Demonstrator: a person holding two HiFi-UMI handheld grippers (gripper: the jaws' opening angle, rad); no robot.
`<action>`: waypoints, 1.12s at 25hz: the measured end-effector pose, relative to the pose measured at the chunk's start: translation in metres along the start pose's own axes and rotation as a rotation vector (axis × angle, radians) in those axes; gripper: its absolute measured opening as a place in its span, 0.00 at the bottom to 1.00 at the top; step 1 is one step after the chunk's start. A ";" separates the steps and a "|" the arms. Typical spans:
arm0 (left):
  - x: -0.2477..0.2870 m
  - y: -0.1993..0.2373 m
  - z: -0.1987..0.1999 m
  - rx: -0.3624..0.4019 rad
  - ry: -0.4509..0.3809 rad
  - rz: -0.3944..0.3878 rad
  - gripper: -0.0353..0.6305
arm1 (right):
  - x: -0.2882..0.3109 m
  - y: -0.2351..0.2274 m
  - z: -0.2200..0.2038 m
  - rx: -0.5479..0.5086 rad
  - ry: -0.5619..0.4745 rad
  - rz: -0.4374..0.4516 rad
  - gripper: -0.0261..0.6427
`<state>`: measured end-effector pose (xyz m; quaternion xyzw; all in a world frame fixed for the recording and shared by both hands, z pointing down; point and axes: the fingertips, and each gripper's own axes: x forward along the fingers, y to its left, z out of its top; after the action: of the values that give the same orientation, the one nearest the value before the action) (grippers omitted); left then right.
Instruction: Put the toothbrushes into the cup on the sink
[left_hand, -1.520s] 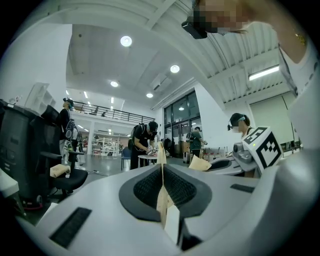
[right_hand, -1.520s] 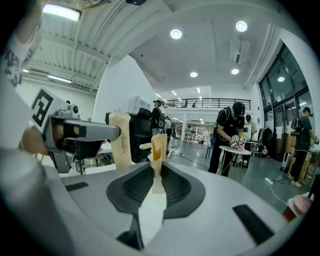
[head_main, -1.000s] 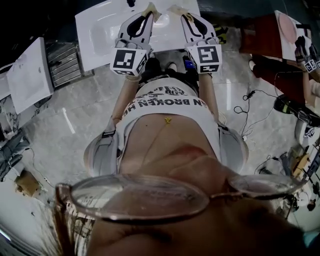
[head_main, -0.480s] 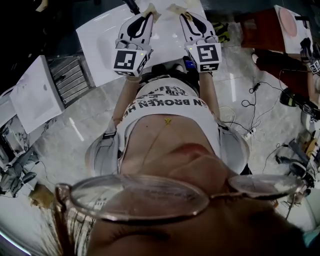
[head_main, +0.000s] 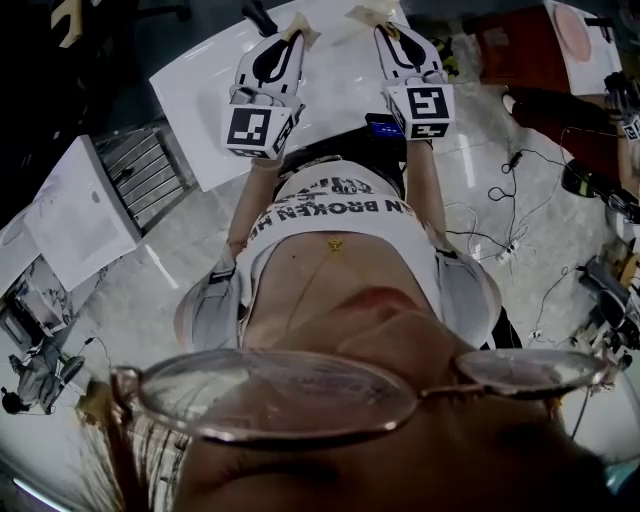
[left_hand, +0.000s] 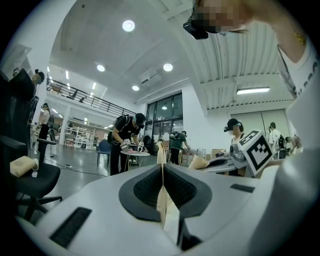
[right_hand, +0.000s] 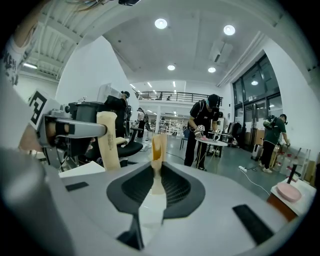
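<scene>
Clenched on nothing: white left gripper (left_hand: 161, 152), white right gripper (right_hand: 159, 145), levelled at the room above the flat white sink top (head_main: 200, 90). Risks a blind, mis-aimed reach, with no toothbrush or cup visible.

A high white ceiling (right_hand: 190, 45) carries round recessed lamps (right_hand: 161, 23) above white walls (right_hand: 95, 70) and tall dark-framed windows (right_hand: 257, 87). A railed upper gallery (left_hand: 85, 96) runs along the far wall. On the glossy grey floor (right_hand: 235, 162) stand a small round white table (right_hand: 215, 142) and a black swivel office chair (left_hand: 32, 182).

white left claw (head_main: 300, 24) and right claw (head_main: 374, 14), beige tips, black-and-white marker cubes (head_main: 251, 128), white sink (head_main: 200, 95), grey veined floor (head_main: 185, 255)
</scene>
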<state>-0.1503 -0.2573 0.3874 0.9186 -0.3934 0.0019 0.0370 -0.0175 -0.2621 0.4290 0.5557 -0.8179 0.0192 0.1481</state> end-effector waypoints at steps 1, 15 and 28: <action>0.002 0.001 0.000 0.001 -0.001 0.004 0.09 | 0.002 -0.006 -0.001 0.002 0.000 -0.004 0.13; 0.044 -0.016 0.002 -0.004 0.009 0.138 0.09 | 0.014 -0.100 -0.020 -0.027 0.033 0.013 0.13; 0.049 -0.027 -0.011 0.012 0.045 0.217 0.09 | 0.065 -0.130 -0.090 -0.017 0.156 0.055 0.13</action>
<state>-0.0968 -0.2733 0.3983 0.8705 -0.4897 0.0287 0.0400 0.0991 -0.3528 0.5153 0.5286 -0.8189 0.0595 0.2155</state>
